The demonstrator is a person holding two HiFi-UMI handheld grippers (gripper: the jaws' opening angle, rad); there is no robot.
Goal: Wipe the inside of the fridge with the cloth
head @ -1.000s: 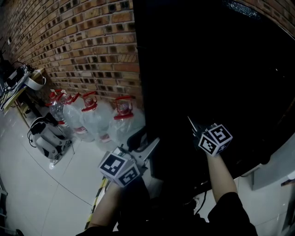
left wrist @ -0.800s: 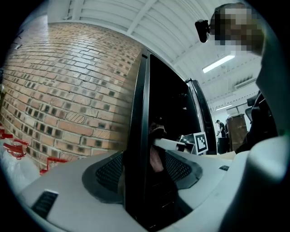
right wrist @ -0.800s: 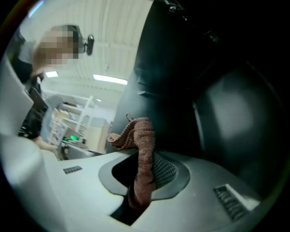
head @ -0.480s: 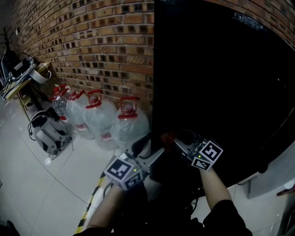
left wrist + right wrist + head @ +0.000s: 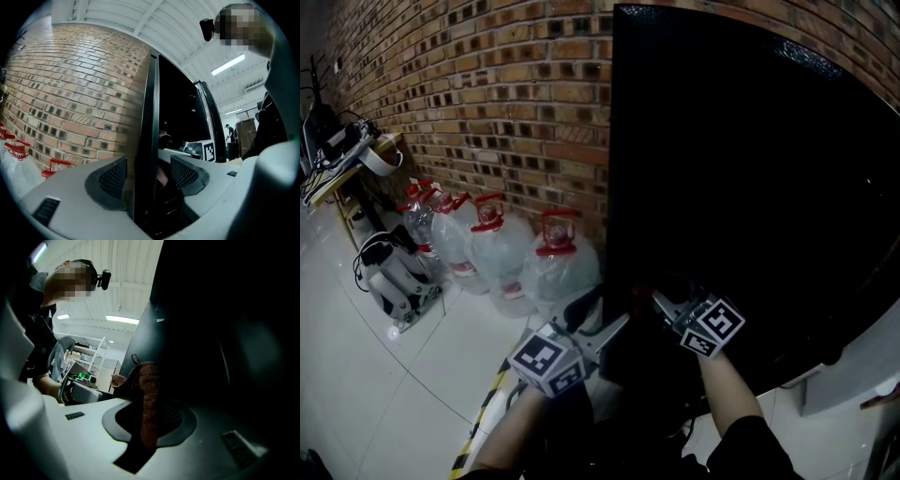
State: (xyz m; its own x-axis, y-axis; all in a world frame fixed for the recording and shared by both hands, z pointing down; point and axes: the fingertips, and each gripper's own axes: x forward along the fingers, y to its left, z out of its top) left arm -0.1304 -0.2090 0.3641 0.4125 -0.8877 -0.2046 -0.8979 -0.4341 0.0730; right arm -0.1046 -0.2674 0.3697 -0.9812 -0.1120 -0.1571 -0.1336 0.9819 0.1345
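With water jugs (image 5: 502, 253) nearby, left tongs (image 5: 150, 172) just opened astride the door edge (image 5: 146, 117); right tongs (image 5: 152, 420) clench cloth (image 5: 145, 380).

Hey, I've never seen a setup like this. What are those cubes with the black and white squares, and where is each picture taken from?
There is no robot here: a person holds a hand tool, a gripper, in each hand. The patterned cubes are parts of those grippers. One picture comes from a camera on the person's head, looking down. The other two come from cameras riding on each gripper. The left gripper has just been opening its jaws, which stand apart with a black edge of the fridge between them. The right gripper is shut on a reddish-brown cloth. Some water jugs stand on the floor by the brick wall.
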